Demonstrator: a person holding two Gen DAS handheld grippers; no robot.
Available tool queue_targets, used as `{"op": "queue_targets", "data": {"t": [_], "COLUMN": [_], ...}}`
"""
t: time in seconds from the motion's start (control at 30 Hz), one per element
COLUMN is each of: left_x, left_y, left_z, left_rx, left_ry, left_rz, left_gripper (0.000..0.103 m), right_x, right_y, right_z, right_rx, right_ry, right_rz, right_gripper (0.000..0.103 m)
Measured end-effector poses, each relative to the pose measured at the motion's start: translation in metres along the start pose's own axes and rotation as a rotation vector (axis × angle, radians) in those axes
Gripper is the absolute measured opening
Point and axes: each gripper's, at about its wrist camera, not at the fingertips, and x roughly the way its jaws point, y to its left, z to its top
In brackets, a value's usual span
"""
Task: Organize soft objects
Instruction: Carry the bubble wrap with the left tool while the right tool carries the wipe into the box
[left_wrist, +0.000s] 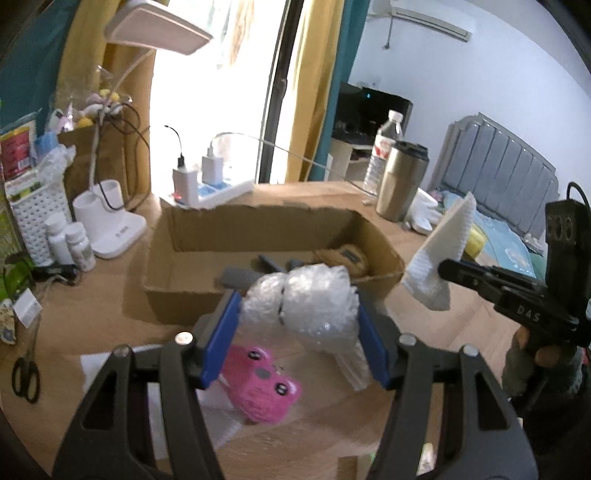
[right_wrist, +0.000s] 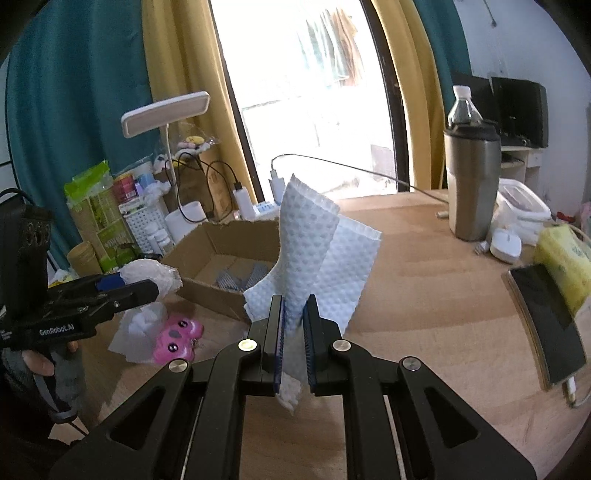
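My left gripper is shut on a wad of clear bubble wrap, held above the table just before the open cardboard box. In the right wrist view the same wad shows at the left gripper's tip. My right gripper is shut on a white dimpled cloth that stands up from its pads; the left wrist view has that cloth hanging at the right. A pink plush toy with eyes lies on the table below the left gripper, beside white paper.
The box holds grey pieces and a brown item. A steel tumbler and water bottle stand at the back right, a phone and yellow tissue pack at the right. Scissors, pill bottles and a lamp base crowd the left.
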Motion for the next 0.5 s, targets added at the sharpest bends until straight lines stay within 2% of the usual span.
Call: {"op": "queue_targets", "data": {"t": [0.5], "left_x": [-0.006], "left_y": [0.040], "left_z": [0.023], "left_rx": [-0.034], "left_ry": [-0.062], "left_rz": [0.066], "left_gripper": [0.063], "right_x": [0.020], "right_y": [0.012], "right_z": [0.028], "right_rx": [-0.042], "right_ry": [-0.021], "right_rz": [0.018], "right_gripper": [0.011]}}
